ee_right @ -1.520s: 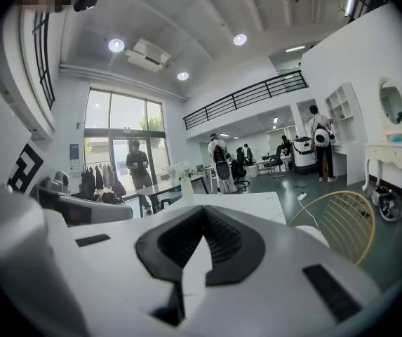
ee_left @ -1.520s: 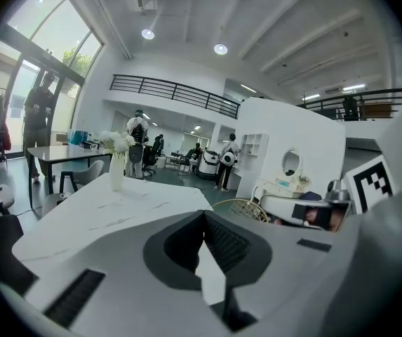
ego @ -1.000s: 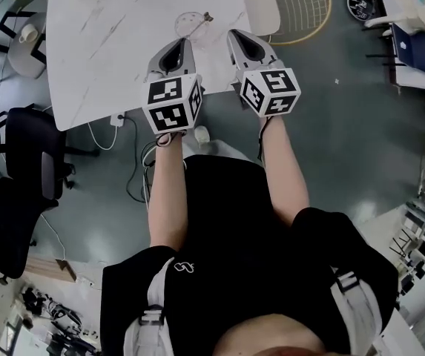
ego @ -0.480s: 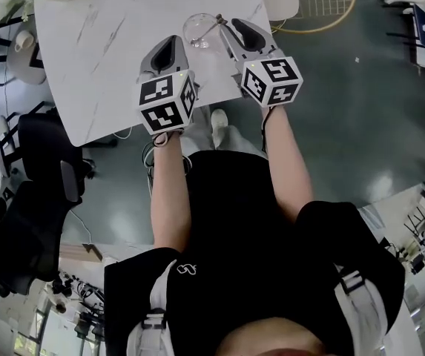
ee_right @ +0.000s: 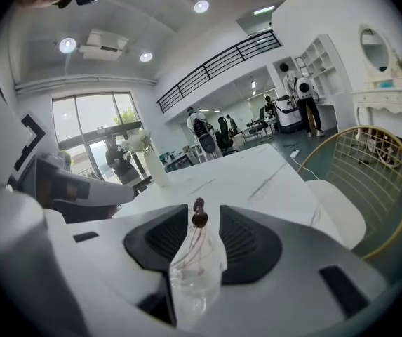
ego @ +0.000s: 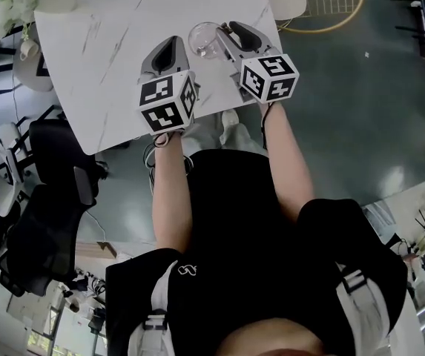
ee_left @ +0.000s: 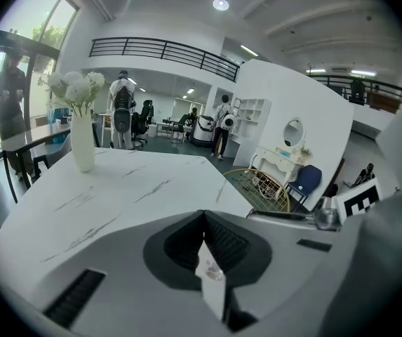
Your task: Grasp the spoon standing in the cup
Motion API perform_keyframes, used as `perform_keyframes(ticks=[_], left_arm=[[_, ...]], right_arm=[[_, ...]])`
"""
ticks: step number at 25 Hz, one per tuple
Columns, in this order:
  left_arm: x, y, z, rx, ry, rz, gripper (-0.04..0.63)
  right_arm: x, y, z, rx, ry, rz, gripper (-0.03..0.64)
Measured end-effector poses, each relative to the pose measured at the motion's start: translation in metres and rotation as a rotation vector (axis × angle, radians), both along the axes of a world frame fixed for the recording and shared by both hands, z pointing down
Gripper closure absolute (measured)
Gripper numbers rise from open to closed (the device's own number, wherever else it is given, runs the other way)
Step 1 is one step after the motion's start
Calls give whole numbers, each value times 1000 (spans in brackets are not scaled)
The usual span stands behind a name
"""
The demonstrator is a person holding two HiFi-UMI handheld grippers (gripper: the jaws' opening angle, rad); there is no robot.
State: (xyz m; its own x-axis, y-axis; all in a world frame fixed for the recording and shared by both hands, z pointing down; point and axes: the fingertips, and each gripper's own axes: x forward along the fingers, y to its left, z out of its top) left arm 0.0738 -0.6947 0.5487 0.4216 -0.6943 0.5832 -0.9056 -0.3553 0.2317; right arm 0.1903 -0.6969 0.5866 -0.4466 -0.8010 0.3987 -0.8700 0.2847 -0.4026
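A clear glass cup stands on the white marble table, with a thin spoon upright in it, its dark red knob on top. My right gripper is right beside the cup. Its jaws are opening, and in the right gripper view the spoon's knob and the cup stand between the pads without being pressed. My left gripper hovers over the table left of the cup with its pads meeting and nothing between them.
A white vase of pale flowers stands at the table's far left corner. A white chair with a gold wire back sits beyond the table's right edge. Black office chairs stand on the floor to the left.
My right gripper has moved forward up to the cup and its jaws have spread apart around the spoon's top. The left gripper has stayed beside it, shut.
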Motion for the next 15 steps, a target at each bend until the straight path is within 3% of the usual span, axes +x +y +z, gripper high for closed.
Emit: perform_keyframes(ticks=[7,15], left_arm=[[2,-4,0,-4,-16,16,578],[0,7,-11,21,-23,12,578]], right_arm=[[-5,-4,0,8,-20,-5,556],[-1,0,-23,71,-1,-2,571]])
